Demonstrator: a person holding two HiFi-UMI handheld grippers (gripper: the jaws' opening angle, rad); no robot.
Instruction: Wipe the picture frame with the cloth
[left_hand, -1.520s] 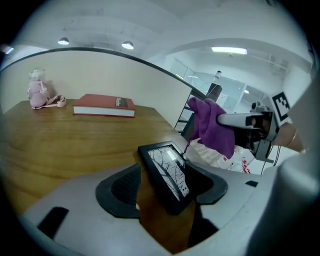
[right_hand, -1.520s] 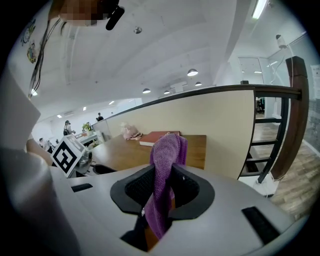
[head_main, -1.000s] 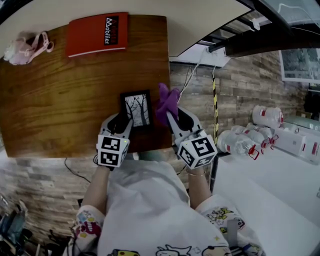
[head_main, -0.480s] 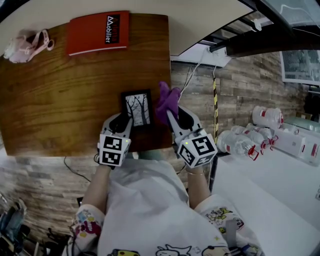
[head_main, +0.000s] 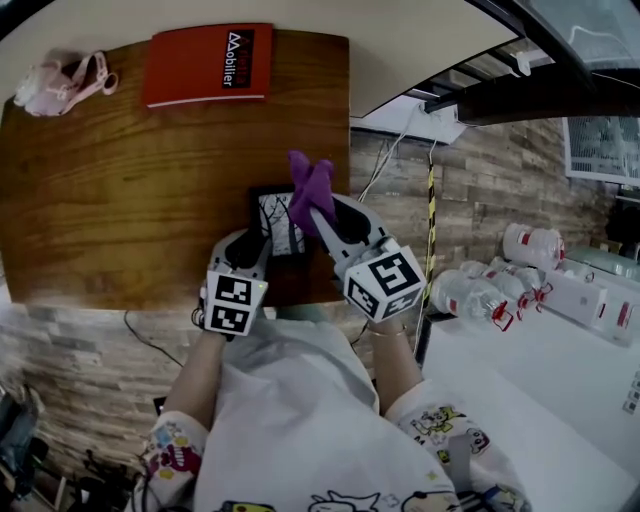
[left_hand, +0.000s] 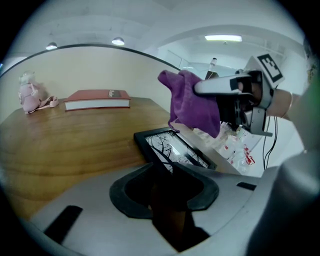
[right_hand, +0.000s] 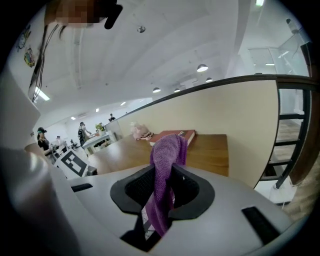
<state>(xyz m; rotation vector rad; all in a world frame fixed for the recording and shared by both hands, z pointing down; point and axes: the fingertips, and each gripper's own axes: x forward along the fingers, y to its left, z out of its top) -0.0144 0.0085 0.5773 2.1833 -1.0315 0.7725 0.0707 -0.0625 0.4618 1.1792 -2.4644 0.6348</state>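
At the table's near edge, toward its right corner, a small black picture frame (head_main: 270, 215) (left_hand: 172, 147) with a bare-tree print is caught by its near end in the left gripper (head_main: 250, 245) (left_hand: 167, 172). That gripper's fingers (left_hand: 132, 192) have just been closing, and now they pinch the frame's near edge between them. Whether the frame lies flat on the wooden table (head_main: 130, 200) or is tipped up slightly cannot be told.

The right gripper (head_main: 320, 215) (right_hand: 162, 180) reaches in from the right edge, its fingers (right_hand: 195, 195) clamped on a purple cloth (head_main: 308, 185) (left_hand: 192, 105) (right_hand: 167, 155). The cloth stands bunched above the fingertips and hangs down between them – it sits over the frame's far right part, though contact with the glass cannot be made out.

Along the far edge lies a red book (head_main: 208, 65) (left_hand: 97, 99), and at the far left corner a pink soft toy (head_main: 55, 80) (left_hand: 30, 95) – both well apart from the frame.
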